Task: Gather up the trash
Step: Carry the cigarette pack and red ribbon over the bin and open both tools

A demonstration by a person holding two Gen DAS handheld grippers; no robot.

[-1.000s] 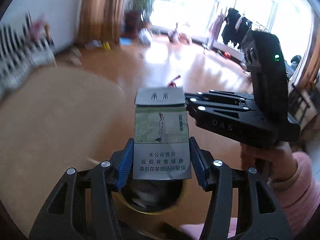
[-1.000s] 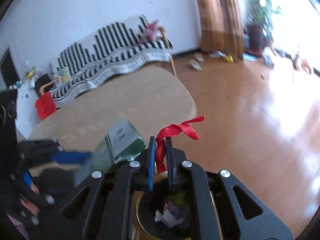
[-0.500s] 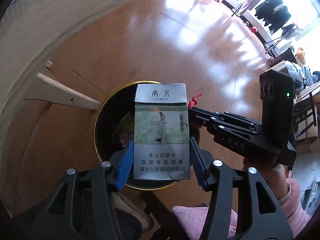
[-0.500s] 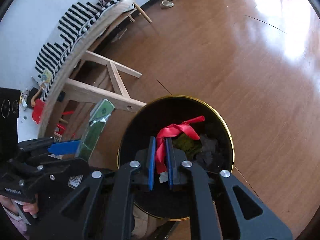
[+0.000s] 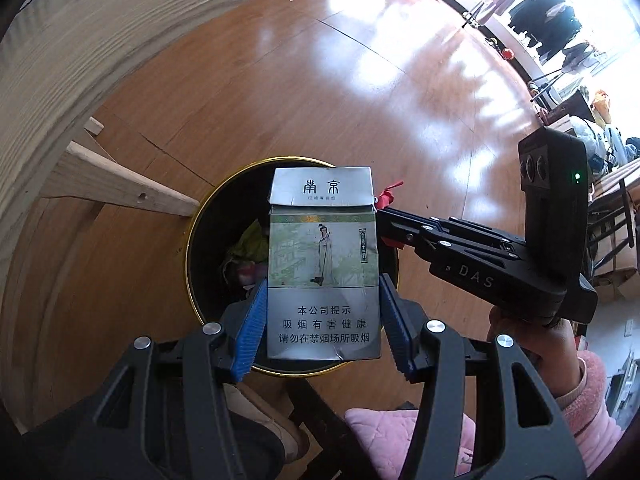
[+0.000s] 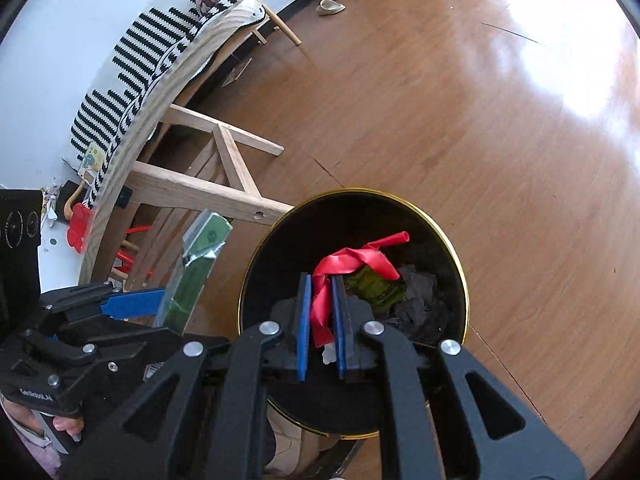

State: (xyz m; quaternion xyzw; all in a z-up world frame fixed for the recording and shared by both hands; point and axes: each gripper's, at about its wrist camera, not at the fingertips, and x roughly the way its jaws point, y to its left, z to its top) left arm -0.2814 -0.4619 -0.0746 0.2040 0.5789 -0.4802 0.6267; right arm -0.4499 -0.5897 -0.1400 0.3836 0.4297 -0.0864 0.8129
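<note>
A silver and green cigarette pack (image 5: 323,264) stands upright between the blue pads of my left gripper (image 5: 322,316), which is shut on it. Below it sits a round black trash bin (image 5: 208,240) with a gold rim, holding crumpled green and dark scraps. My right gripper (image 6: 321,300) is shut on a limp red balloon (image 6: 360,258), hanging over the bin's (image 6: 456,264) opening. In the right wrist view the pack (image 6: 196,264) shows edge-on, just left of the bin rim. In the left wrist view the right gripper (image 5: 386,210) reaches in over the bin's far right rim.
A wooden table's edge (image 5: 80,60) and its leg brace (image 5: 120,184) stand just left of the bin. A striped sofa cover (image 6: 148,60) lies behind. Wooden floor (image 6: 480,120) spreads to the right. A person's pink sleeve (image 5: 592,396) and slippers are near the bin.
Both grippers dropped from table height to just above the bin and tipped downward, each keeping its load. Over the last half second they barely moved.
</note>
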